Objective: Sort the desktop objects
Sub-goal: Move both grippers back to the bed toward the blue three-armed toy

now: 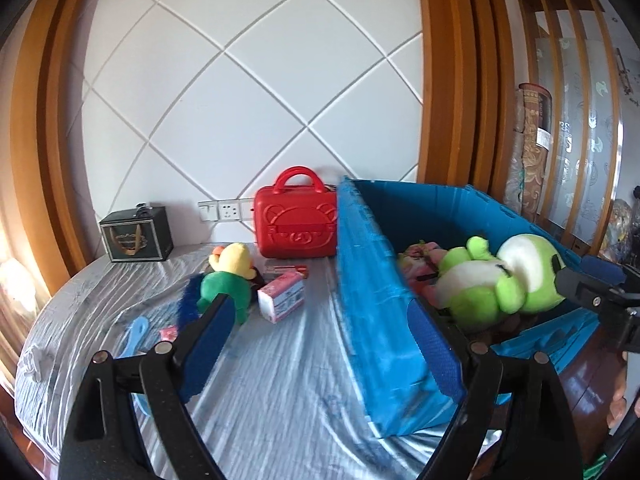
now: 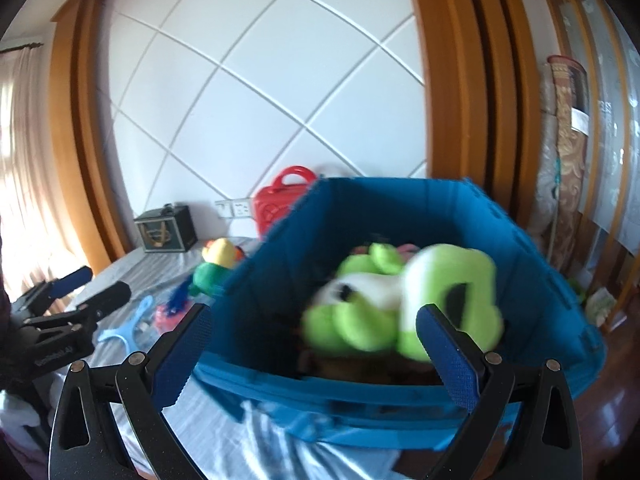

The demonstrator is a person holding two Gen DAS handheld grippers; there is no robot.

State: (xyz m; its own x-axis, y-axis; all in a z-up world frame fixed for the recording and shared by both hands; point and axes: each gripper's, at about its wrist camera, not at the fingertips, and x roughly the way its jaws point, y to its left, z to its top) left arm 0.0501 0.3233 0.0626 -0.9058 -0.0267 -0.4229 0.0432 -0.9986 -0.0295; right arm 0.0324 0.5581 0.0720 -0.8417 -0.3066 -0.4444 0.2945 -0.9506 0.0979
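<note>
A: Where's the green frog plush (image 1: 496, 280)?
B: Lying in the blue bin (image 1: 372, 280), on the right of the bed (image 1: 280, 360), over other soft toys.
A: And the jaws?
B: Left gripper (image 1: 324, 328): wide, empty. Right gripper (image 2: 316, 340): also wide, empty, near the bin's rim.
A: Left side?
B: Yellow-green plush (image 1: 230, 276), pink box (image 1: 280, 296), red case (image 1: 296, 220) far back.

Beyond the blue-padded black fingers (image 1: 212, 322), a lime-green and white frog plush (image 1: 500, 280) lay in the blue bin (image 1: 372, 280), while to their left sat a red bear-embossed case (image 1: 296, 224), a yellow and green plush (image 1: 230, 276), a pink and white box (image 1: 282, 296) and grey-striped tabletop cloth (image 1: 280, 360).
</note>
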